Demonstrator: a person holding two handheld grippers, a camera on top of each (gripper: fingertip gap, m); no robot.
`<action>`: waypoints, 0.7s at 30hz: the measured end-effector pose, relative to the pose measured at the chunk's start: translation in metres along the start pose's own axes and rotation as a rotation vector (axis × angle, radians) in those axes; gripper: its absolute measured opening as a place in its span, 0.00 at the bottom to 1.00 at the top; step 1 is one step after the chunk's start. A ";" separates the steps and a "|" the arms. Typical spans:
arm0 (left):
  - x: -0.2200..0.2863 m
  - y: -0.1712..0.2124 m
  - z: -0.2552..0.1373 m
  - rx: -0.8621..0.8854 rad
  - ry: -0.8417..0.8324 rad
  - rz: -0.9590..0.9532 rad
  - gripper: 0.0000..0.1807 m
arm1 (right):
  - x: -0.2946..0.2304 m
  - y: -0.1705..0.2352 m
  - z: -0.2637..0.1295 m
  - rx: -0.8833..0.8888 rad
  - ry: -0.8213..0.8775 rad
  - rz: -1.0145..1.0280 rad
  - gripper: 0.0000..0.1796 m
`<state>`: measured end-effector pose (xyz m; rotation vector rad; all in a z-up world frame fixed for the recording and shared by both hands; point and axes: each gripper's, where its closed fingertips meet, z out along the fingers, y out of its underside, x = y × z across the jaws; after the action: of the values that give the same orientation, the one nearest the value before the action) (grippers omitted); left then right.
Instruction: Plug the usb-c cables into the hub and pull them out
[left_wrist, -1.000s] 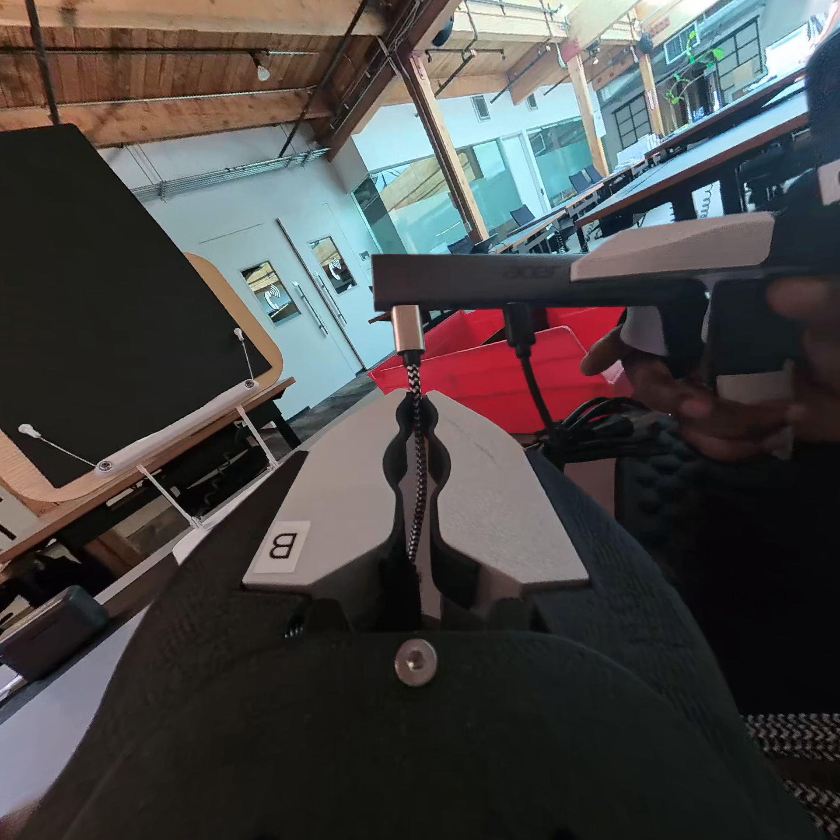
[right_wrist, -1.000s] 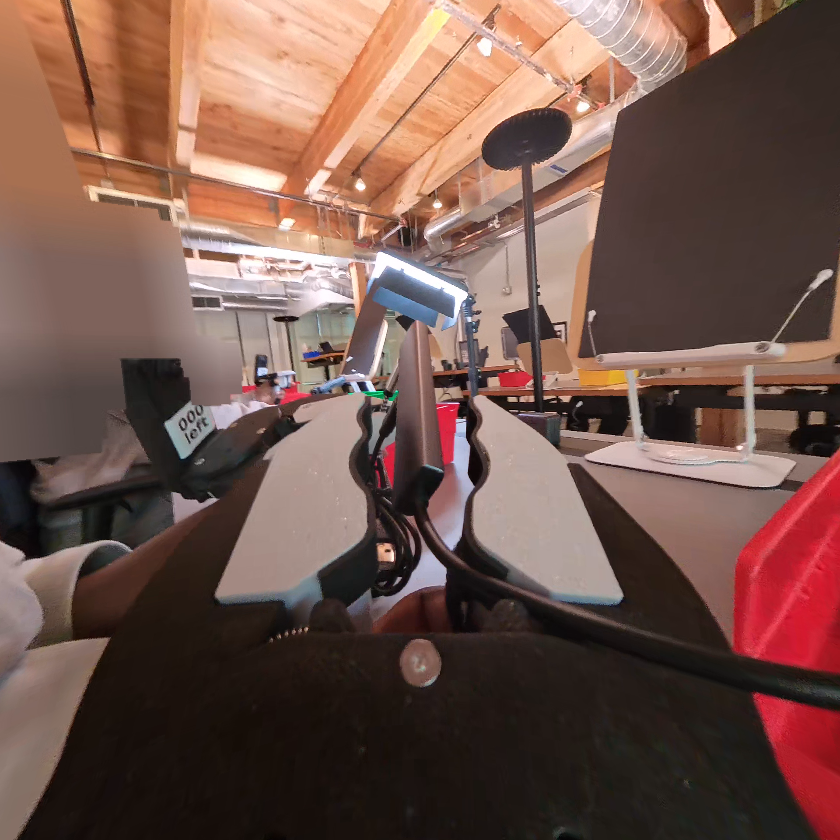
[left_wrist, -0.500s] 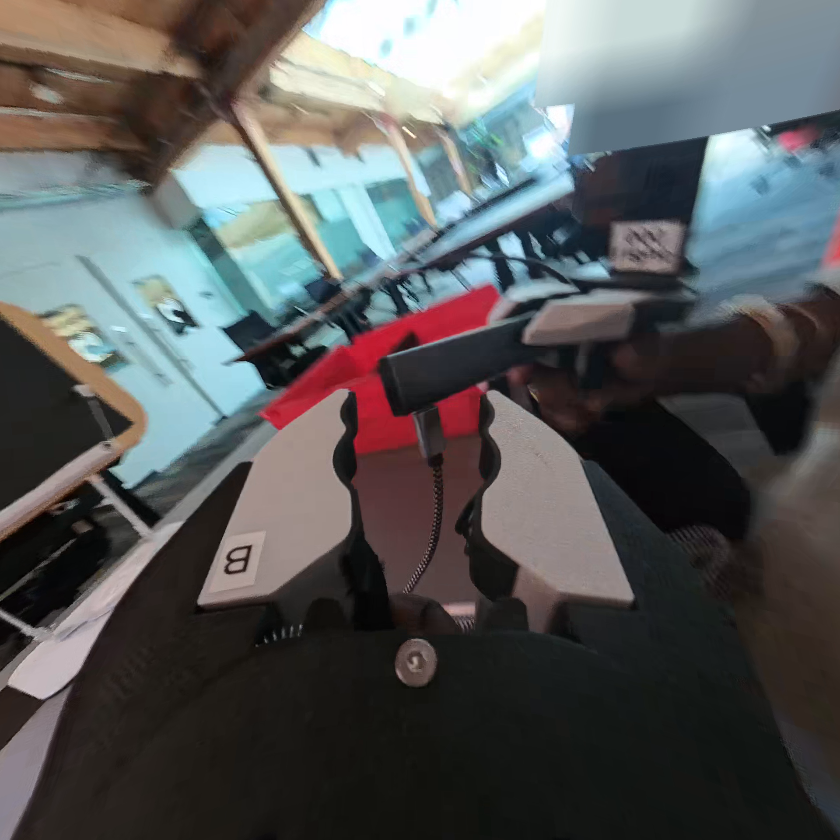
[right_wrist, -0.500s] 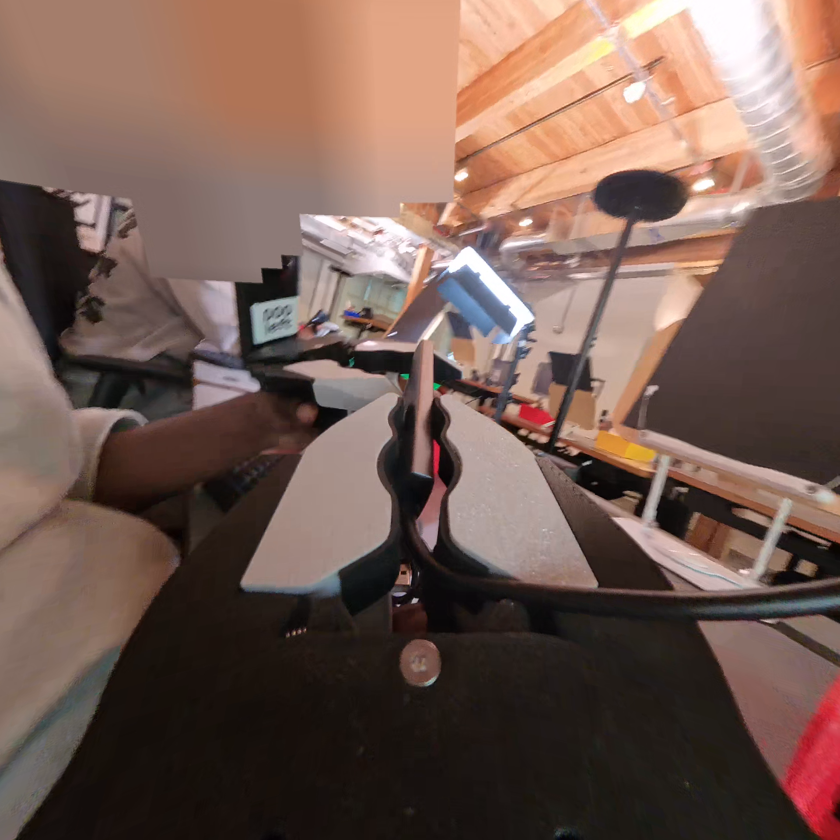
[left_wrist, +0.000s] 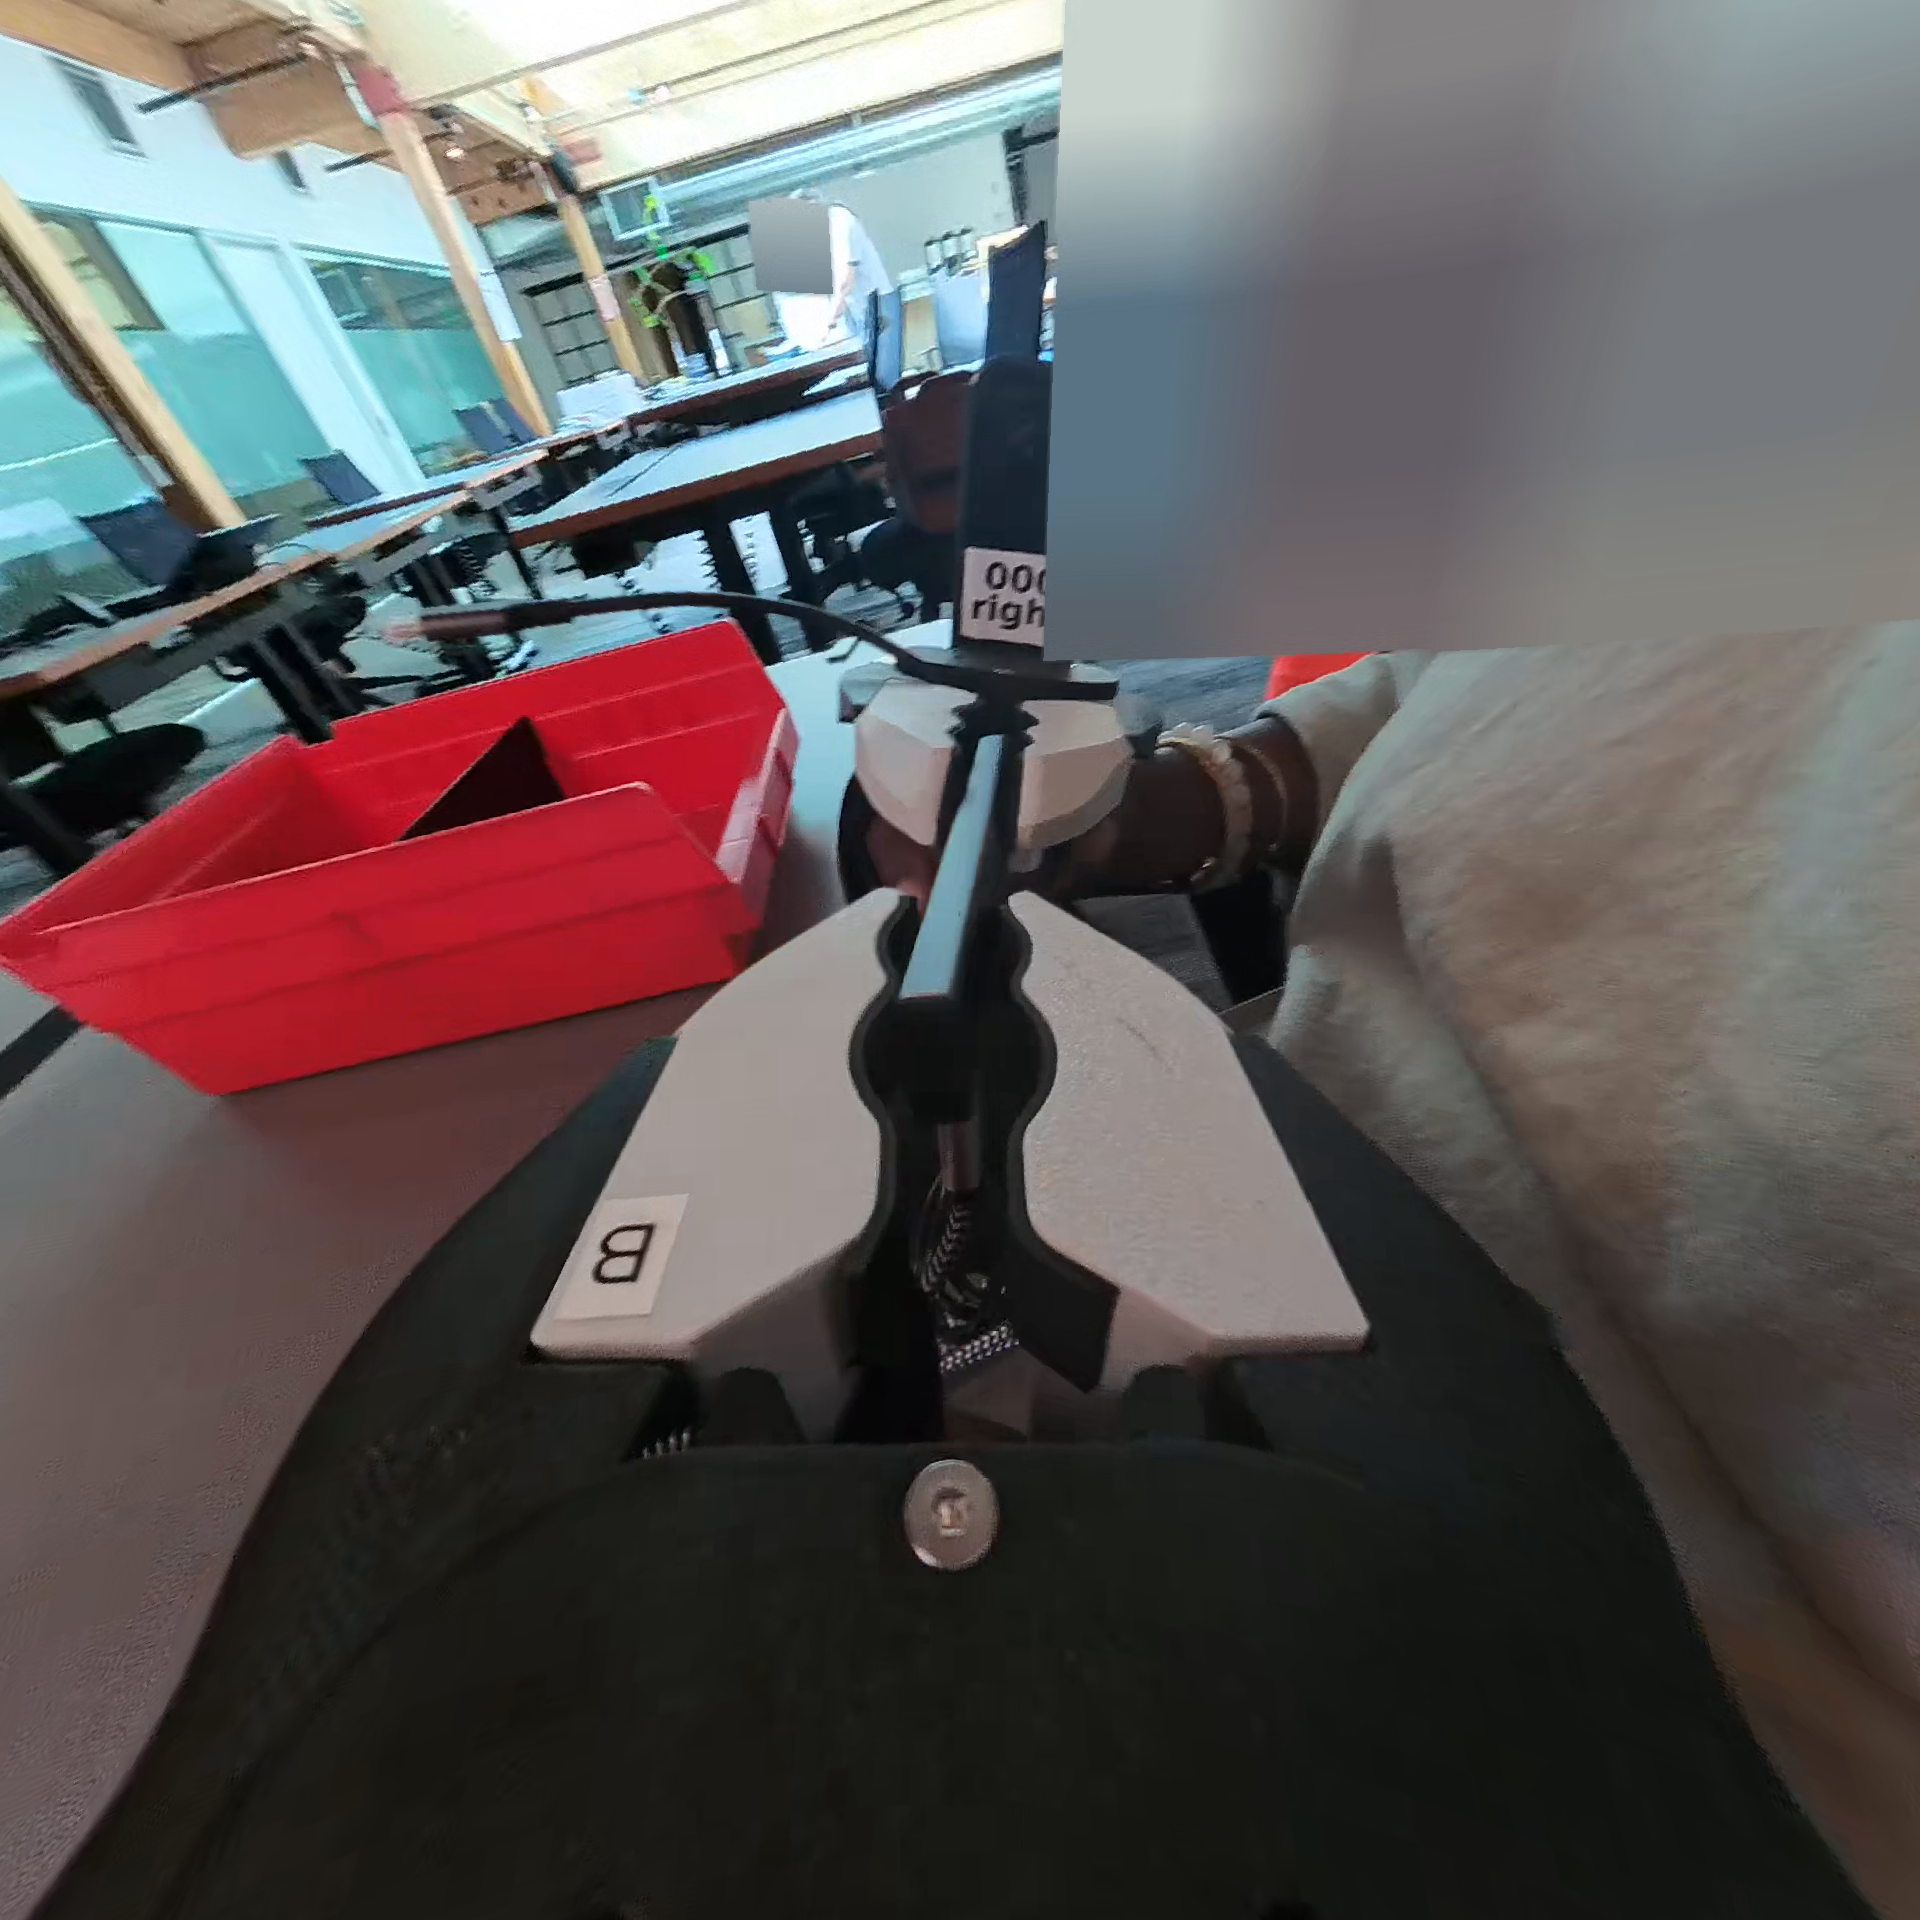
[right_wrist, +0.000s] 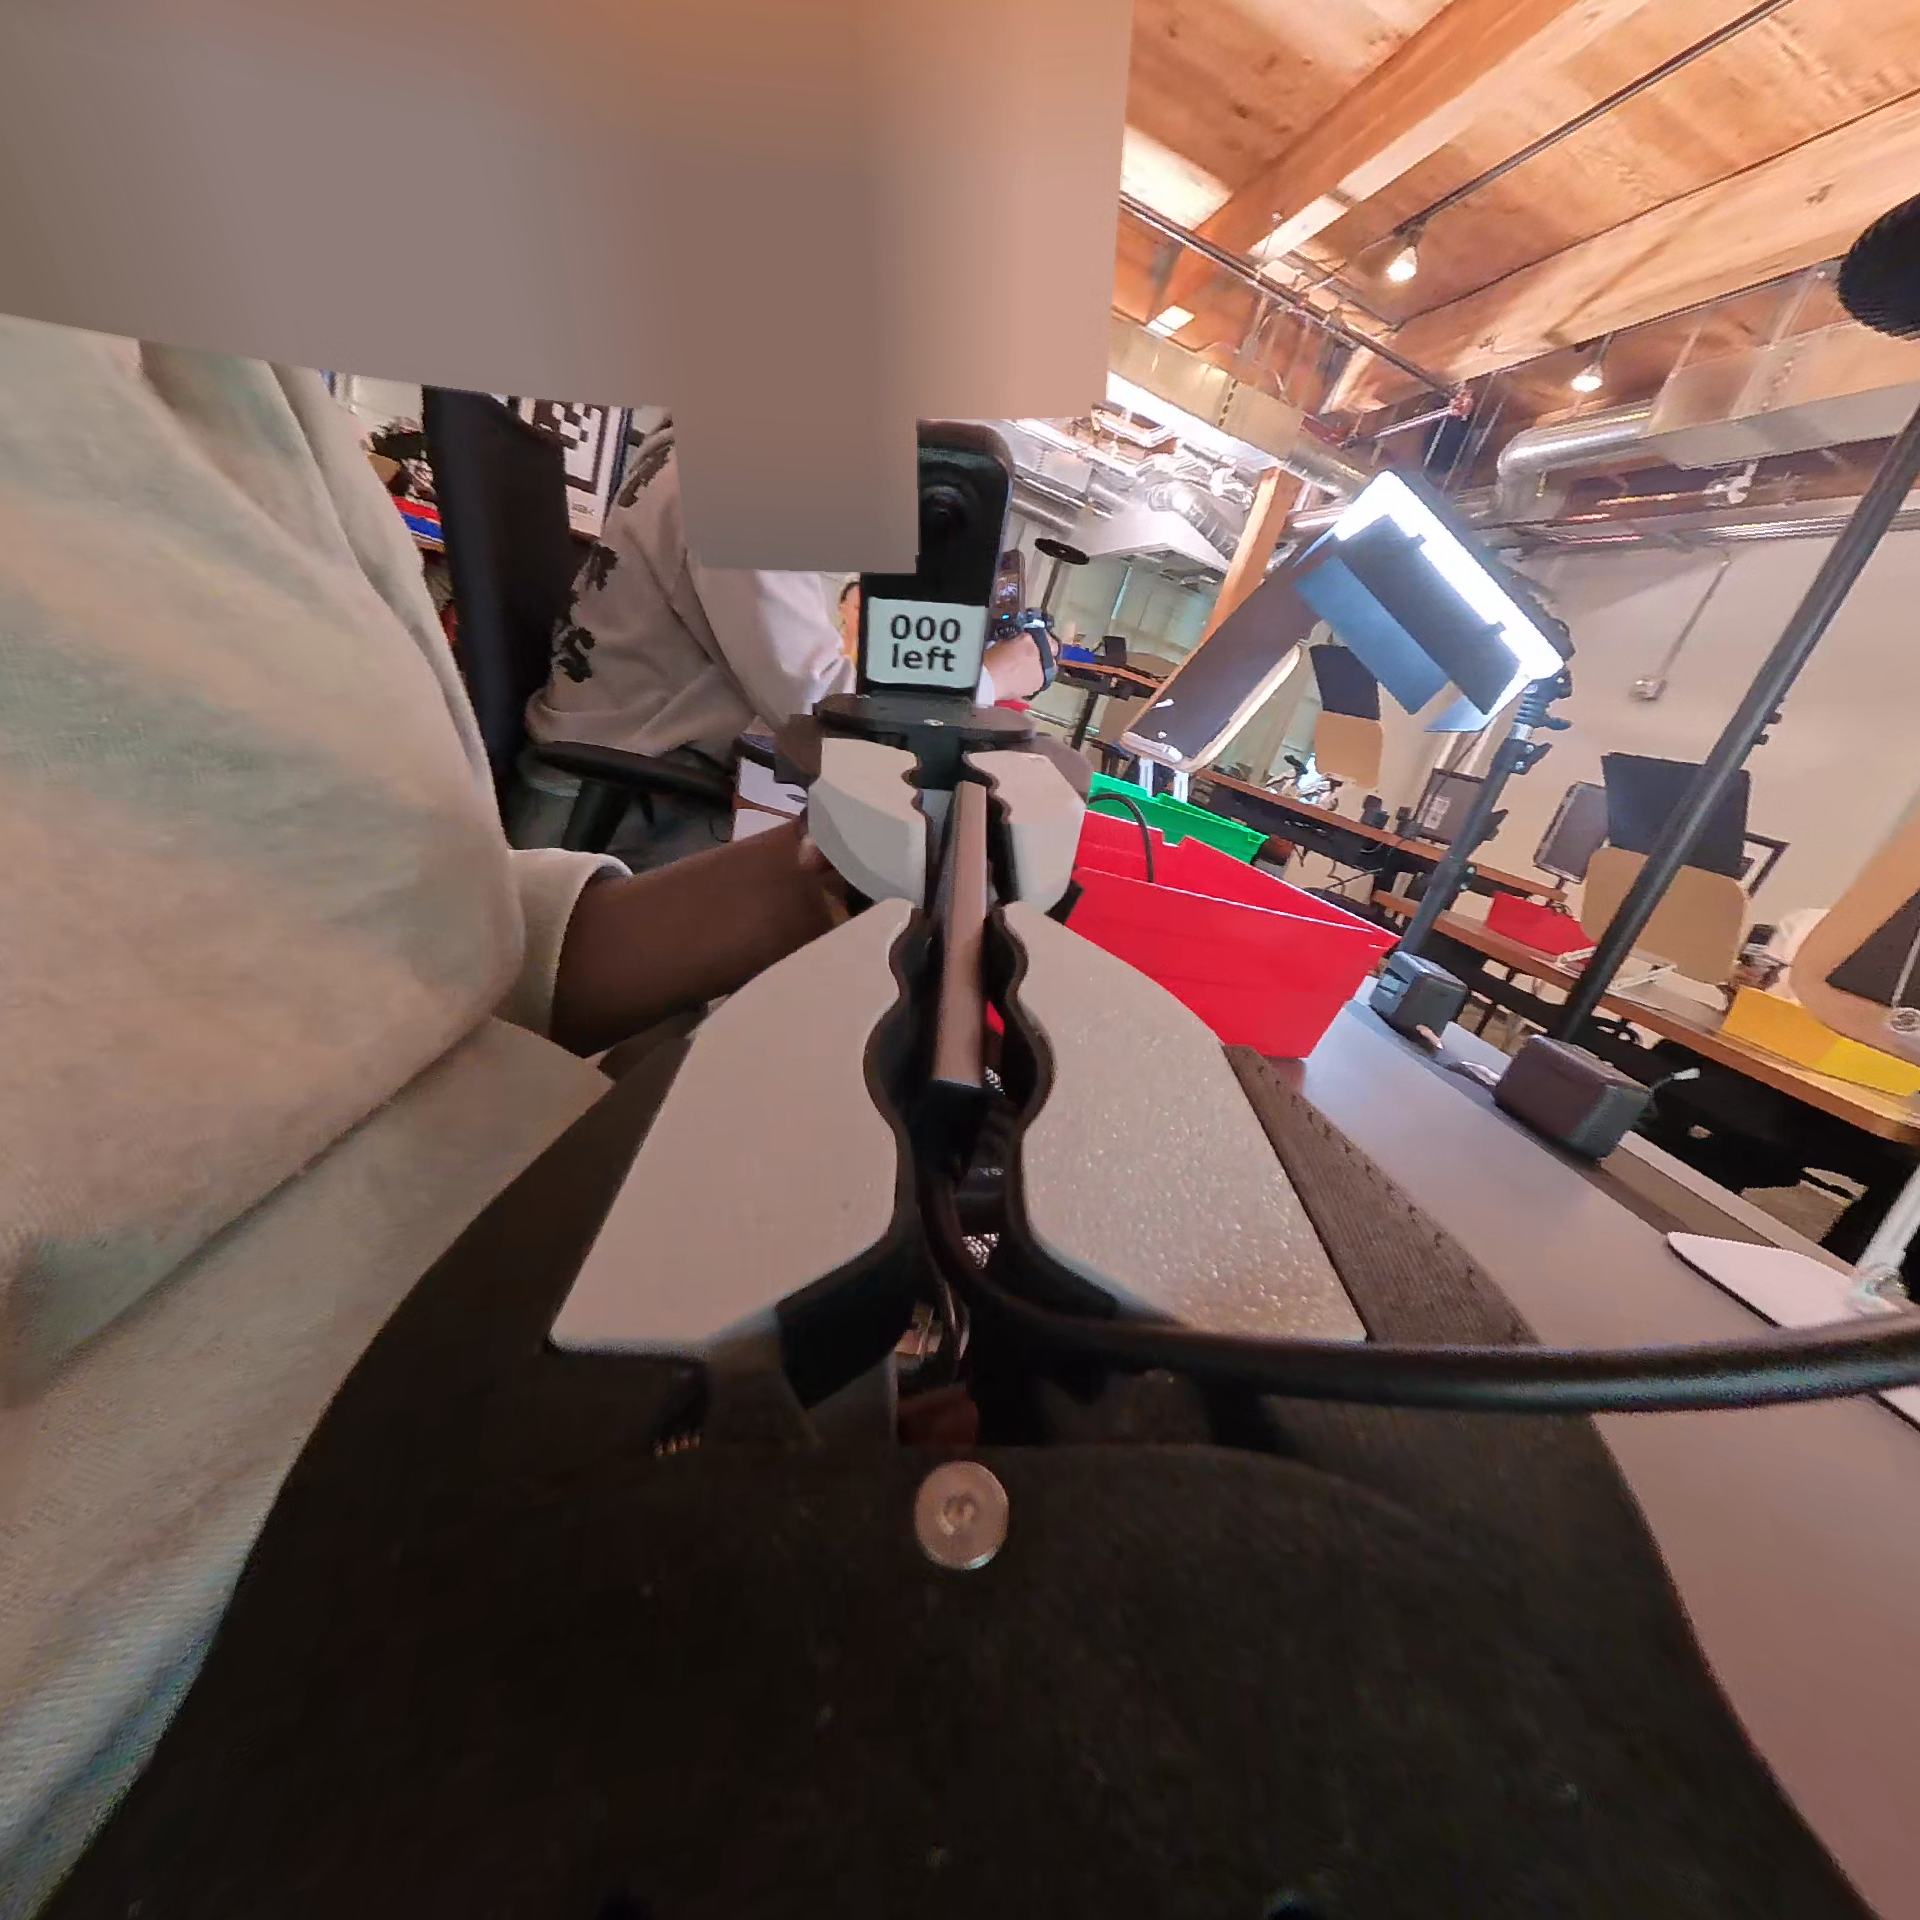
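The hub (left_wrist: 961, 883) is a slim dark bar held level between both grippers, which face each other. My left gripper (left_wrist: 956, 909) is shut on one end of it. My right gripper (right_wrist: 951, 914) is shut on the other end of the hub (right_wrist: 958, 935). Each gripper shows beyond the hub in the other's view: the right one (left_wrist: 987, 769), the left one (right_wrist: 940, 831). A braided cable (left_wrist: 951, 1247) hangs from its plug (left_wrist: 954, 1143) under the hub, between my left fingers. A black cable (right_wrist: 1455, 1351) leaves the hub and runs right; its free plug (left_wrist: 457, 623) sticks out left.
A red bin (left_wrist: 416, 883) stands on the grey table (left_wrist: 156, 1247) left of my left gripper; it also shows in the right wrist view (right_wrist: 1226, 956), with a green bin (right_wrist: 1174, 821) behind. The person's torso (left_wrist: 1558, 1039) is close by. Small grey boxes (right_wrist: 1569, 1101) and a lamp pole (right_wrist: 1714, 779) stand to the right. Left and right tips are no more than a few centimetres apart.
My left gripper let go of the braided cable, opened, swung round and shut on the hub's end. My right gripper closed on the hub and turned to face the left one.
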<state>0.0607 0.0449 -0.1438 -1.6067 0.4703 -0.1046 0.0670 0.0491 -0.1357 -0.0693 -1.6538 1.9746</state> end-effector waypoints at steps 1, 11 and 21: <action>0.003 -0.002 0.001 0.018 0.021 -0.007 0.06 | 0.001 -0.001 0.000 0.008 0.001 0.014 0.07; -0.058 -0.048 -0.014 0.569 -0.329 -0.234 0.06 | 0.065 -0.007 -0.008 0.193 0.456 0.332 0.29; -0.086 -0.043 -0.040 0.735 -0.508 -0.362 0.06 | 0.057 0.010 0.020 -0.098 0.649 -0.081 0.18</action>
<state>-0.0212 0.0396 -0.0794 -0.9199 -0.2471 -0.1188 0.0075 0.0551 -0.1229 -0.6020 -1.2900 1.5731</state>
